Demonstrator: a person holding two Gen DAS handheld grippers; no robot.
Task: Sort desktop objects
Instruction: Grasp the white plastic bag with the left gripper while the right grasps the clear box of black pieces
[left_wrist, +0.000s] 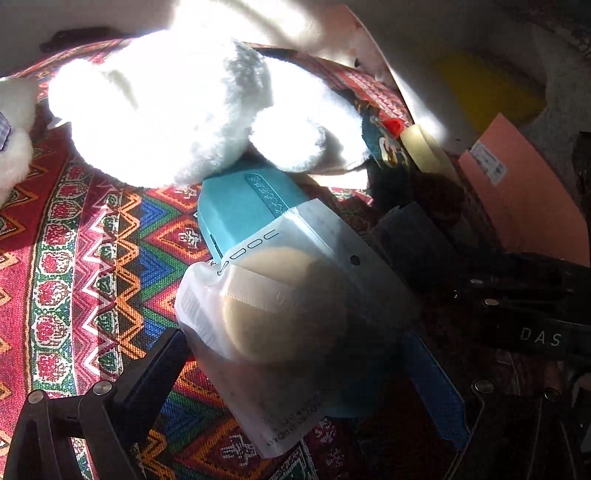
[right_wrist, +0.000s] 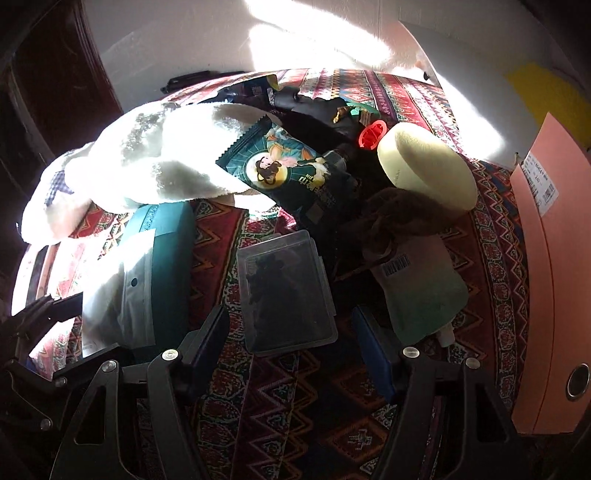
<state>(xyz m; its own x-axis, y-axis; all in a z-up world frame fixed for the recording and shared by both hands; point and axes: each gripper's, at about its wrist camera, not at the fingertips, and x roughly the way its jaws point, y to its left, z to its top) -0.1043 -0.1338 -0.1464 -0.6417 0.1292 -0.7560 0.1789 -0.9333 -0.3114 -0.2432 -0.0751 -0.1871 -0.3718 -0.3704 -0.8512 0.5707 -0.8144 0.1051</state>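
The right gripper (right_wrist: 291, 341) stood wide open, holding nothing, low over the patterned cloth (right_wrist: 280, 413) on the desk. Just ahead, between its fingertips, lay the clear plastic case (right_wrist: 286, 291), its long axis running away from the claw, nearer this hand. The left gripper (left_wrist: 291, 354) straddled a frosted pouch (left_wrist: 280, 295) lying on a teal box (left_wrist: 243, 206); whether it gripped was unclear. Farthest lay the white plush (right_wrist: 162, 162).

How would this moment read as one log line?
left tool: holding puff packet | right tool: open, at clear case
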